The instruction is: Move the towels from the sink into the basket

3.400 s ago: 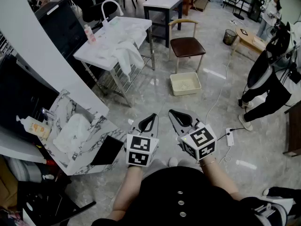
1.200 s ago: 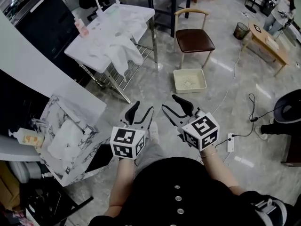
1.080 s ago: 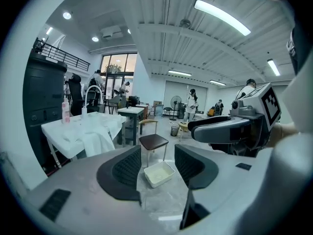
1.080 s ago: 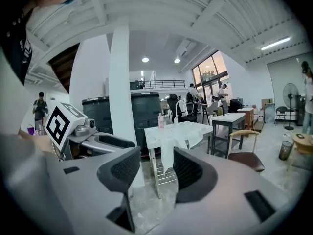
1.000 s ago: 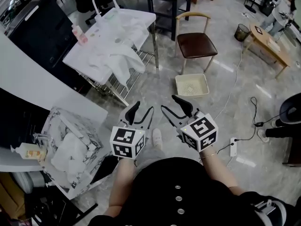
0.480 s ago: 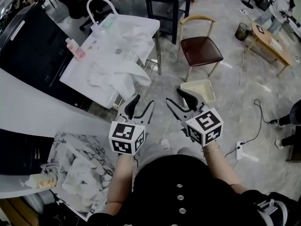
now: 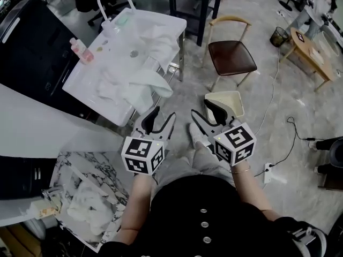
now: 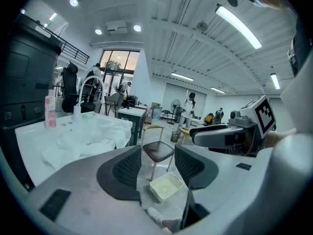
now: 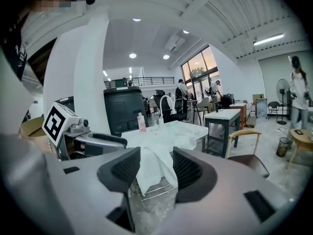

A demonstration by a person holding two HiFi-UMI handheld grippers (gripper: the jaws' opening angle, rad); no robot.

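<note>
Left gripper (image 7: 161,116) and right gripper (image 7: 201,109) both gape wide, nothing between the jaws. Towels (image 7: 136,87) sit heaped in the white sink (image 7: 102,52), one drooping over its front edge. Basket (image 7: 228,93) on the floor by the right gripper, bare inside.

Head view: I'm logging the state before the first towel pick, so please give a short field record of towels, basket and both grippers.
towels: heaped on the white sink table, one hanging over its near edge
basket: on the floor beside the chair, nothing seen in it
left gripper: jaws apart, empty
right gripper: jaws apart, empty
task state: no towel moved yet
</note>
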